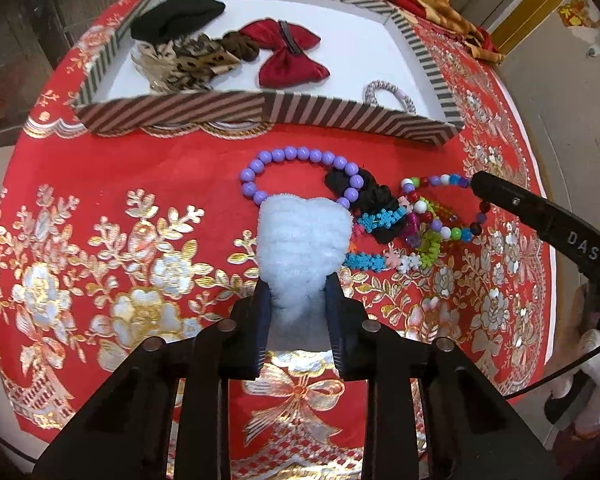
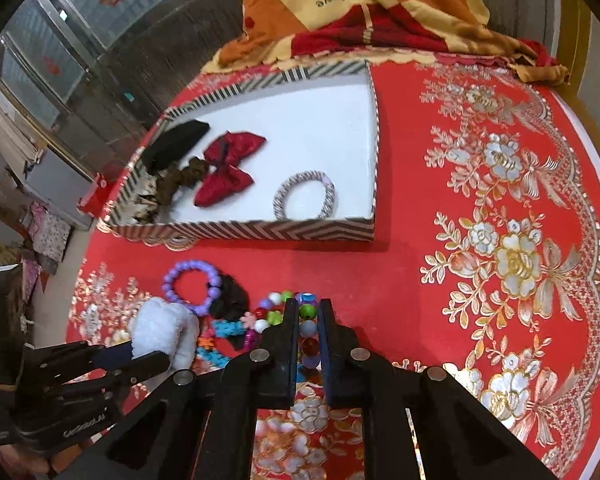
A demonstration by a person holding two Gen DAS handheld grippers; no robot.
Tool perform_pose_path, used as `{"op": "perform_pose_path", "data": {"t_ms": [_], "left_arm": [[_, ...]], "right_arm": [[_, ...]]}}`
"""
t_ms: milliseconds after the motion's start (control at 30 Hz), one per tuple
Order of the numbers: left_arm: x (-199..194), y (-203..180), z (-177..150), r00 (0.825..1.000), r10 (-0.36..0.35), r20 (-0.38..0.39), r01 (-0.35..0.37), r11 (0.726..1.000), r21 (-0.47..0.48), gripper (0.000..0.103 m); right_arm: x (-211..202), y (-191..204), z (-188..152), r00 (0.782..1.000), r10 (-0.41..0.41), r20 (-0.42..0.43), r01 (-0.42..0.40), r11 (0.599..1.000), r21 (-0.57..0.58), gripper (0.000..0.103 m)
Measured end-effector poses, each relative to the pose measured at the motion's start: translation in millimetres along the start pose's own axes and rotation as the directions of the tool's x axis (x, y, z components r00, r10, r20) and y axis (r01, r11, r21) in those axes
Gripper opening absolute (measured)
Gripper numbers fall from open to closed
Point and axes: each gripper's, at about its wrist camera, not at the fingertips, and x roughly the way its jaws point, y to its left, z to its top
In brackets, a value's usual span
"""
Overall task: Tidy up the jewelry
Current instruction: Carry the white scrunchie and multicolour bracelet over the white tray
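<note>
— While the left gripper [image 1: 300, 292] clamps the white fluffy scrunchie [image 1: 304, 240] above the red tablecloth [image 1: 140, 184], what is the right gripper [image 2: 309, 320] doing?
— Its 2 fingers sit narrowly parted around the multicolored bead bracelet [image 2: 306, 330]; whether they pinch it, I cannot tell.
— And the striped tray [image 1: 276, 110]?
— Beyond the pile, holding the red bow [image 1: 290, 56].

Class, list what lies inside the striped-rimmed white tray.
Inside the striped tray: a black fabric bow, a red satin bow, a brown scrunchie, a leopard-print bow and a grey-pink hair tie. Anything beneath these pieces is covered.
</note>
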Motion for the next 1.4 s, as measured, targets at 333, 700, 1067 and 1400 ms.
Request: {"op": "perform_pose_path", "data": {"t_ms": [333,700,1067,1400], "left_arm": [[-48.1,4.7,5.7,0.996,0.007,0.092,-0.008,1.0,0.016,0.023],[-72.0,11.3,31.4,0.983,0.075,0.165,-0.082,0.996,0.037,0.023],[-75.1,27.8,80.1,0.971,0.129,0.201,-0.142,0.989,0.048,0.023],[-62.8,49.0,146.6,0.973,0.133,0.19,-0.145,0.988,0.052,0.023]], "right_arm": [[-35.3,23.5,13.2,0.998,0.017,0.067,-0.013,0.999,-0.049,0.009],[-59.6,41.1,40.0,0.992,0.01,0.127,0.003,0.995,-0.1,0.009],[-48.4,47.6,80.7,0.991,-0.007,0.134,0.023,0.993,-0.118,0.009],[-8.0,43.1,125.9,0.994,-0.033,0.101,0.043,0.994,-0.098,0.009]]}}
